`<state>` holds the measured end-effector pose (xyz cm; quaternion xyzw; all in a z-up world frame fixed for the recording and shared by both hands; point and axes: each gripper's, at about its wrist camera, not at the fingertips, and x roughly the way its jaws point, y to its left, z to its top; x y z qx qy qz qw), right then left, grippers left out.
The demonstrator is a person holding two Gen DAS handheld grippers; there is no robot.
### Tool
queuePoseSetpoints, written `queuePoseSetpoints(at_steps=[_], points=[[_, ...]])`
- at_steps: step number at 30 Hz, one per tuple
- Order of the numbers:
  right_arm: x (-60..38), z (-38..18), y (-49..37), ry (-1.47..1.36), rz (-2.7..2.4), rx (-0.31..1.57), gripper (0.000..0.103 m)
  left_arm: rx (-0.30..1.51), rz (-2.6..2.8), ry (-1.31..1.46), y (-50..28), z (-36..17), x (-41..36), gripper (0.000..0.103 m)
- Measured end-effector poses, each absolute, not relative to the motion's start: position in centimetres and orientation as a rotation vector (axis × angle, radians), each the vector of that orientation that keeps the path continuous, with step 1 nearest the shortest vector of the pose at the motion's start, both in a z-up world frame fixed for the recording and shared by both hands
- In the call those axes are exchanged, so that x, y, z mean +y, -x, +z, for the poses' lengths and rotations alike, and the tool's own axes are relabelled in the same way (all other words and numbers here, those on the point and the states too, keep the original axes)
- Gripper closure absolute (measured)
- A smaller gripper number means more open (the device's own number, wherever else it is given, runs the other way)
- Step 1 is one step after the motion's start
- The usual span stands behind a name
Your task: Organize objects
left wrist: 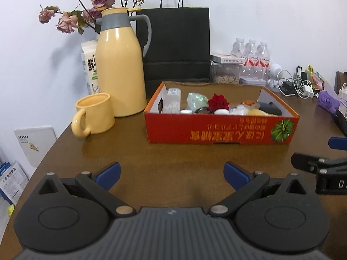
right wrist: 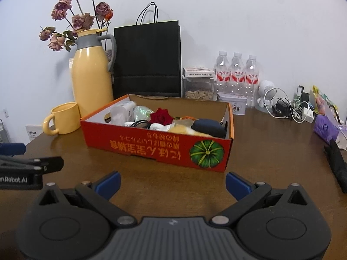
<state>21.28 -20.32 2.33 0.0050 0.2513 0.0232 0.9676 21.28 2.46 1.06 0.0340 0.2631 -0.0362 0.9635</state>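
A shallow red cardboard box [left wrist: 221, 130] [right wrist: 156, 149] with a green pumpkin print sits mid-table. It holds several small items: a red rose [left wrist: 218, 102] [right wrist: 161, 116], a dark pouch [left wrist: 270, 107] [right wrist: 209, 127], a white bottle [left wrist: 172, 103] [right wrist: 121, 112] and small white jars. My left gripper [left wrist: 172, 176] hovers open over the brown table [left wrist: 173, 158] in front of the box, nothing between its blue pads. My right gripper [right wrist: 172, 183] is also open and empty, near the box's front right corner. Each gripper shows at the edge of the other's view.
A yellow mug [left wrist: 94, 116] [right wrist: 63, 119] and a yellow thermos jug [left wrist: 120, 65] [right wrist: 92, 73] stand left of the box, with dried roses [left wrist: 91, 6] behind. A black paper bag [left wrist: 175, 45] [right wrist: 147, 60], water bottles [right wrist: 237, 75], cables [right wrist: 290, 108] and a purple bag [right wrist: 325, 129] line the back and right.
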Motion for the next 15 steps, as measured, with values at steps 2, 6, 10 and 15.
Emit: queuePoseSetpoints(at_steps=[2,6,10,15], points=[[-20.3,2.4,-20.7,-0.010,0.048,0.508,0.000,0.537,-0.073,-0.068,-20.8,1.0,2.5,0.000],[-20.1,2.6,-20.1,-0.010,0.048,0.502,0.000,0.536,-0.073,-0.070,-20.0,1.0,2.5,0.000],[-20.2,2.7,-19.7,-0.011,0.046,0.499,0.000,0.535,-0.074,-0.068,-19.7,1.1,2.4,0.000],[-20.3,2.9,-19.5,-0.009,0.044,0.496,0.000,0.533,-0.070,-0.064,-19.5,1.3,2.5,0.000]])
